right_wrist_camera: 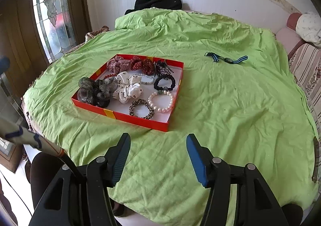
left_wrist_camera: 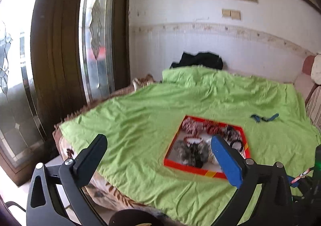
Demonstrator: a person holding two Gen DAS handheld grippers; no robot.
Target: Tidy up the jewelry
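Observation:
A shallow red box [right_wrist_camera: 140, 121] lies on the green bedspread [right_wrist_camera: 230, 105] and holds scrunchies, hair ties, a pearl bracelet [right_wrist_camera: 160, 101] and a leopard-print band [right_wrist_camera: 141, 108]. The box also shows in the left wrist view [left_wrist_camera: 180, 165]. A blue striped strap [right_wrist_camera: 225, 58] lies alone on the spread, right of and beyond the box; it also shows in the left wrist view [left_wrist_camera: 263, 117]. My left gripper [left_wrist_camera: 158, 145] is open and empty, above the spread left of the box. My right gripper [right_wrist_camera: 158, 145] is open and empty, in front of the box.
A wooden door with leaded glass [left_wrist_camera: 60, 49] stands at the left. A black cloth [right_wrist_camera: 158, 3] lies at the far bed edge by the white wall. A striped sofa with a cushion [right_wrist_camera: 307, 61] stands at the right. The bed's front edge is close below my grippers.

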